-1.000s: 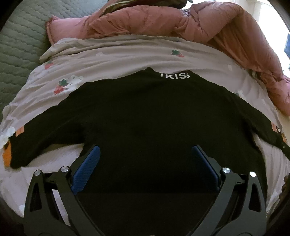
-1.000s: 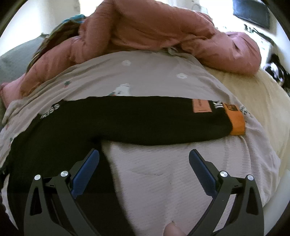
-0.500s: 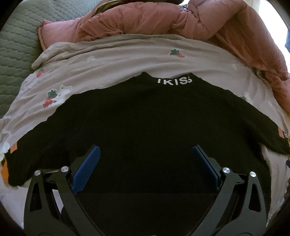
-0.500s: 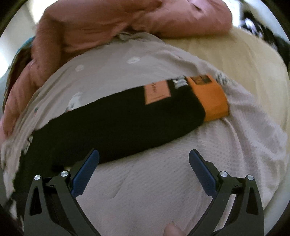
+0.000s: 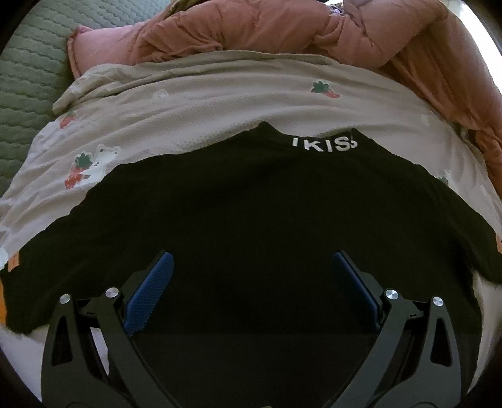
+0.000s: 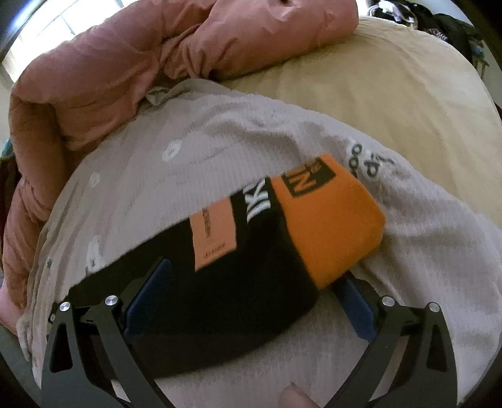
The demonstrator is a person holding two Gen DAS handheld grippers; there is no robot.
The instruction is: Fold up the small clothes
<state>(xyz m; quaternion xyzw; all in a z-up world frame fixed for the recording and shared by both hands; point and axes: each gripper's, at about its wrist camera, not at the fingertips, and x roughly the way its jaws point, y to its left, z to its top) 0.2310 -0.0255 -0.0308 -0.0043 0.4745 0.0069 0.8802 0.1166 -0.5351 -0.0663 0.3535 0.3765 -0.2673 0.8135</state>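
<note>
A small black sweater (image 5: 251, 201) lies flat on a beige printed blanket (image 5: 219, 103), its collar with white letters at the far side. My left gripper (image 5: 252, 266) hovers open over the sweater's body. In the right wrist view the sweater's right sleeve (image 6: 238, 270) ends in an orange cuff (image 6: 329, 219) with a peach patch. My right gripper (image 6: 254, 273) is open and straddles the sleeve just behind the cuff, the sleeve lying between its blue fingers (image 6: 147, 298).
A pink padded jacket (image 5: 313, 28) is heaped along the far edge of the blanket. A grey quilted cover (image 5: 28, 62) lies at the left. A cream sheet (image 6: 392, 94) spreads to the right. A fingertip (image 6: 291, 397) shows at the bottom edge.
My right gripper has swung right along the sleeve and closed in on the orange cuff, which now sits between its fingers. My left gripper has edged forward over the sweater's body.
</note>
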